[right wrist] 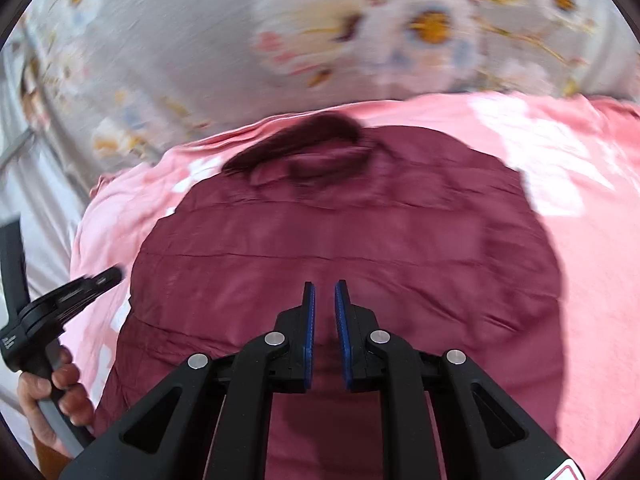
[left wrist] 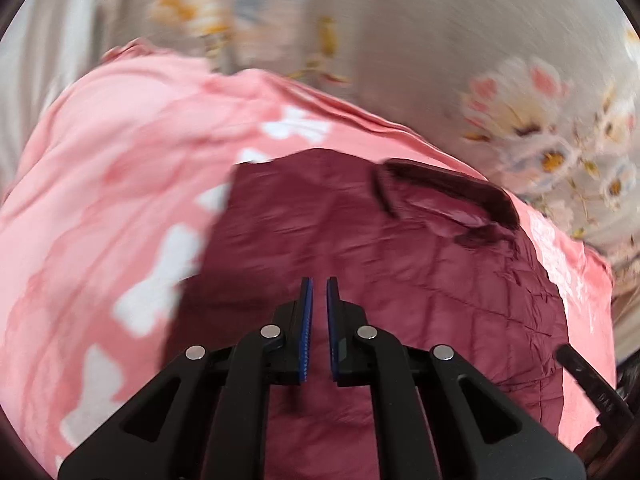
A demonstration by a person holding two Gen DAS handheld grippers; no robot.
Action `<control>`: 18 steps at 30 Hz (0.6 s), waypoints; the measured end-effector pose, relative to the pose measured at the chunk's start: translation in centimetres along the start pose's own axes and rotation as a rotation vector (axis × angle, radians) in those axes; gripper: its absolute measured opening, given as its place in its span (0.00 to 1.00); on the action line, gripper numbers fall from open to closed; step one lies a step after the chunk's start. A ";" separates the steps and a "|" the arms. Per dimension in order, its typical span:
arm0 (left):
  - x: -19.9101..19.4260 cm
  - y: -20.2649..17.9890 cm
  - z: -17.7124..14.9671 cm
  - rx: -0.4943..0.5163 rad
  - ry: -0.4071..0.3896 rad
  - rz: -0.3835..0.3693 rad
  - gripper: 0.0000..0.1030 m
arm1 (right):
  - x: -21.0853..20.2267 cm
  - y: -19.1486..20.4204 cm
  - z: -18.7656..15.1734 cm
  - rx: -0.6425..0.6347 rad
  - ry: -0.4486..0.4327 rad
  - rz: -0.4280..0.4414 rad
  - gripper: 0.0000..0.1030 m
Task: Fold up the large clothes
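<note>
A maroon quilted jacket [left wrist: 360, 240] [right wrist: 340, 240] lies flat on a pink cloth [left wrist: 120, 160] [right wrist: 580, 200] with white shapes. Its dark furry collar [left wrist: 448, 192] [right wrist: 304, 136] is at the far end. My left gripper [left wrist: 319, 280] hovers above the jacket's near part, its blue pads almost together and nothing between them. It also shows blurred at the left of the right wrist view, as the left gripper [right wrist: 114, 274] held by a hand [right wrist: 52, 384]. My right gripper [right wrist: 325, 283] hangs over the jacket's middle, its pads a narrow gap apart and empty.
A grey floral bedspread [left wrist: 440, 40] [right wrist: 160, 40] lies under and beyond the pink cloth. A dark part of the other gripper [left wrist: 580, 380] juts in at the left wrist view's right edge. Both views are motion-blurred.
</note>
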State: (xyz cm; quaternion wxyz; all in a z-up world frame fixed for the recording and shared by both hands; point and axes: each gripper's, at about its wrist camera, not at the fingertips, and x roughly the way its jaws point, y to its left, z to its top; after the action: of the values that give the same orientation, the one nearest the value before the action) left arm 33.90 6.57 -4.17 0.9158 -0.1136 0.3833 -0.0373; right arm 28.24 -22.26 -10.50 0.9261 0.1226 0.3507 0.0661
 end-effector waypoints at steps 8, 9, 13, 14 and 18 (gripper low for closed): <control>6.3 -4.1 -2.7 0.116 0.133 0.034 0.06 | 6.1 2.2 -2.2 -0.028 0.132 0.000 0.10; 6.4 -4.1 -3.1 0.121 0.133 0.037 0.06 | 6.4 2.2 -2.8 -0.032 0.146 0.000 0.10; 6.1 -3.3 -4.4 0.139 0.145 0.031 0.06 | 6.5 2.2 -4.6 -0.034 0.174 0.010 0.09; 6.1 -3.1 -4.6 0.142 0.151 0.030 0.06 | 6.4 2.3 -5.0 -0.036 0.176 0.011 0.09; 6.0 -2.9 -6.3 0.178 0.146 0.045 0.06 | 6.5 2.4 -5.8 -0.046 0.157 0.004 0.07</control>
State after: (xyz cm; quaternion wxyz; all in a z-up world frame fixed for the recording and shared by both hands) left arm 33.69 1.70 -11.90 0.8926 -0.0201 0.4465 -0.0591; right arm 29.16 -17.56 -18.12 0.8983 0.0963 0.4202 0.0857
